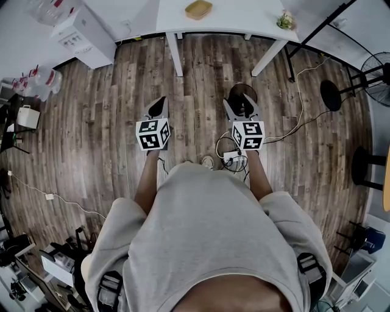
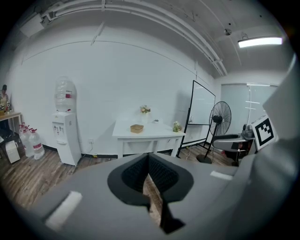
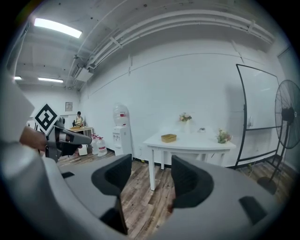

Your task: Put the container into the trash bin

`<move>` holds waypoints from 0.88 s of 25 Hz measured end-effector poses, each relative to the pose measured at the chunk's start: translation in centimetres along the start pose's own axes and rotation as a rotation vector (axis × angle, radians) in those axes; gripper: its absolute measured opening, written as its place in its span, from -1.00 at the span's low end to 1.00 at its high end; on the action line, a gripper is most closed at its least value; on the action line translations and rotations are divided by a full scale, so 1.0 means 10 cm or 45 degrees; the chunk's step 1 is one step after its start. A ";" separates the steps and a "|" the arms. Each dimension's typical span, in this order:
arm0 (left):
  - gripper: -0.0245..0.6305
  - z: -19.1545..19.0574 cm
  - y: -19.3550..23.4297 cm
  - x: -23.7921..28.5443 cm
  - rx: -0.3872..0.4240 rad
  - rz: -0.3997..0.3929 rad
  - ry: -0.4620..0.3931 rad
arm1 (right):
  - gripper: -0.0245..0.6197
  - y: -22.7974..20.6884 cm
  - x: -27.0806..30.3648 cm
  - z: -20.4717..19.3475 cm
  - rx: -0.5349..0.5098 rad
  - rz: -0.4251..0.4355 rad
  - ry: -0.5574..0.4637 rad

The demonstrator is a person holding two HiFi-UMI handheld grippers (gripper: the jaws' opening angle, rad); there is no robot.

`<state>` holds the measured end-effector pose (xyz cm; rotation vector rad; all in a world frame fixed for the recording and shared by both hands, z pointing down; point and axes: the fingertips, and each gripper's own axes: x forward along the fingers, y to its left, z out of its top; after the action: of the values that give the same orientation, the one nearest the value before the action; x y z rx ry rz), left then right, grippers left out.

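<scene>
A tan, basket-like container (image 1: 198, 9) lies on a white table (image 1: 244, 18) at the far wall, well ahead of both grippers. It also shows in the left gripper view (image 2: 137, 128) and the right gripper view (image 3: 168, 138). My left gripper (image 1: 159, 105) is held over the wooden floor with its jaws shut and nothing between them (image 2: 148, 162). My right gripper (image 1: 242, 100) is beside it at the same height, its jaws standing wide open and empty (image 3: 151, 176). I see no trash bin that I can tell as such.
A water dispenser (image 1: 85, 30) and spare water bottles (image 1: 36, 82) stand at the left. A standing fan (image 1: 378, 73) and black stand legs are at the right, a whiteboard (image 3: 258, 98) beside the table. Cables and a power strip (image 1: 234, 157) lie at the person's feet.
</scene>
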<state>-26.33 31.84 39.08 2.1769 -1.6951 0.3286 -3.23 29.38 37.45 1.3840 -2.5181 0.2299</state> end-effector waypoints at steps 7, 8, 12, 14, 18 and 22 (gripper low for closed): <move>-0.89 -0.06 -0.12 0.00 -0.012 0.028 0.005 | -0.19 -0.10 -0.05 -0.06 -0.016 0.019 0.009; -0.89 -0.06 -0.14 0.00 -0.012 0.031 0.006 | -0.19 -0.11 -0.05 -0.06 -0.019 0.023 0.007; -0.89 -0.07 -0.20 0.03 -0.007 0.040 0.004 | -0.19 -0.19 -0.03 -0.06 -0.029 0.030 0.001; -0.89 -0.06 -0.22 0.04 -0.008 0.045 0.001 | -0.19 -0.22 -0.02 -0.05 -0.037 0.035 -0.001; -0.89 -0.05 -0.24 0.08 -0.007 0.054 0.000 | -0.19 -0.28 0.00 -0.06 -0.039 0.041 0.002; -0.89 -0.04 -0.20 0.14 -0.008 0.058 0.001 | -0.19 -0.29 0.07 -0.10 -0.042 0.043 0.013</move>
<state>-24.04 31.22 39.75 2.1358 -1.7451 0.3357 -0.98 27.52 38.63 1.3254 -2.5271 0.2000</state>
